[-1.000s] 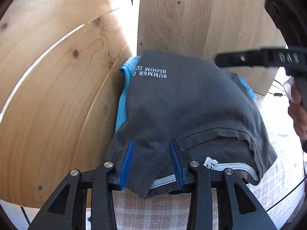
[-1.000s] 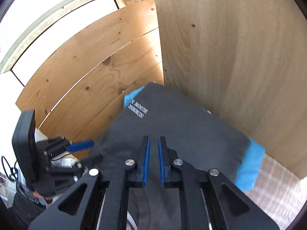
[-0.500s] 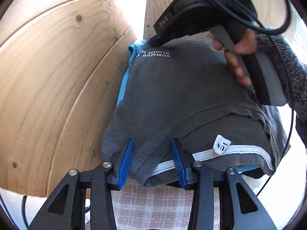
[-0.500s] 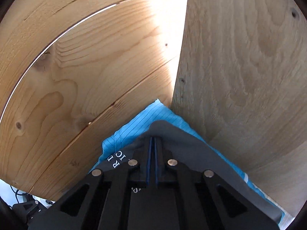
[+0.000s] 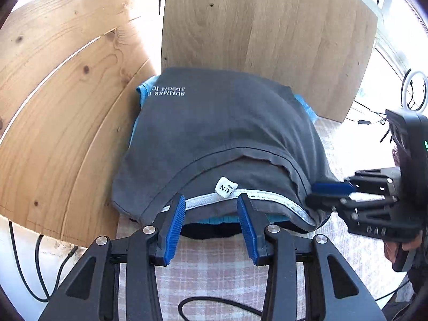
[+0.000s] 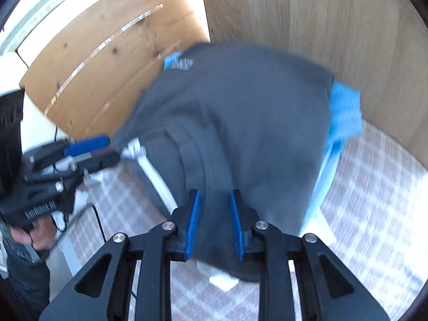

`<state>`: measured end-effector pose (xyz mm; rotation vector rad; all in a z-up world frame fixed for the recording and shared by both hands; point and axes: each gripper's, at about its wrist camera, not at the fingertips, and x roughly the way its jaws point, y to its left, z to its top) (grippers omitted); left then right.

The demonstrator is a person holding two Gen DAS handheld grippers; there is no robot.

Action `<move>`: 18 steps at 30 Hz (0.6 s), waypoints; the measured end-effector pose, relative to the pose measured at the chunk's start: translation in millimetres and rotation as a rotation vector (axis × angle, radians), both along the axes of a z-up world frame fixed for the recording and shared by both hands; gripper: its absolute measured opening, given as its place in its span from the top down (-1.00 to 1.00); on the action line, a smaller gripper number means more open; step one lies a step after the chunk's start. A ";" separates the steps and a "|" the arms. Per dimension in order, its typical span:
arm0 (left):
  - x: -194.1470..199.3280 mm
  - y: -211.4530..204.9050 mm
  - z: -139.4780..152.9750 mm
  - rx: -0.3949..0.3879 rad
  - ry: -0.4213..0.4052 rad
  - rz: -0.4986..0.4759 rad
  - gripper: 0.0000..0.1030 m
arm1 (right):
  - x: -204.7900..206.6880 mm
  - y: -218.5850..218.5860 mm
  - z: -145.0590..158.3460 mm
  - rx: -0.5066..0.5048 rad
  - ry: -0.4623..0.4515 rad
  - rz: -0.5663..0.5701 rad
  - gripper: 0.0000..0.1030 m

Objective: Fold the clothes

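Note:
A folded grey T-shirt (image 5: 219, 136) lies on top of a blue garment (image 5: 305, 107) in the corner between two wooden boards. Its collar with a white label (image 5: 226, 187) faces me. My left gripper (image 5: 211, 206) stands open at the collar edge, its pads apart and not pinching the cloth. In the blurred right wrist view the grey T-shirt (image 6: 235, 123) fills the middle, and the right gripper (image 6: 215, 211) hovers over its near edge. Its jaws are opening, with grey cloth lying between them but not pressed. From the left wrist view the right gripper (image 5: 317, 195) sits at the shirt's near right corner.
Upright wooden boards (image 5: 256, 26) and slatted pine planks (image 5: 58, 99) wall in the far and left sides. A pink plaid cloth (image 5: 214, 272) covers the surface. Black cables (image 5: 24, 270) hang at the left, and a ring light (image 5: 413, 88) stands at the far right.
The right gripper, which was shut at the shirt's far corner, has drawn back to the near right corner and parted its jaws. The left gripper has backed off to the collar edge.

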<state>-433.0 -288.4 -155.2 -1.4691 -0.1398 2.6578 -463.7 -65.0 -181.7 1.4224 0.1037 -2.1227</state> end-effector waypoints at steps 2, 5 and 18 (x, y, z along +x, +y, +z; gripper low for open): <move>9.7 3.3 -0.9 -0.005 -0.006 -0.004 0.25 | 33.2 14.7 2.7 0.038 0.041 -0.017 0.55; 31.1 5.7 10.9 0.010 -0.001 0.005 0.25 | 69.3 51.1 23.5 0.008 0.035 -0.074 0.55; 166.7 98.1 80.9 -0.059 0.143 0.051 -0.28 | 149.3 94.3 91.1 0.007 0.190 -0.230 -0.17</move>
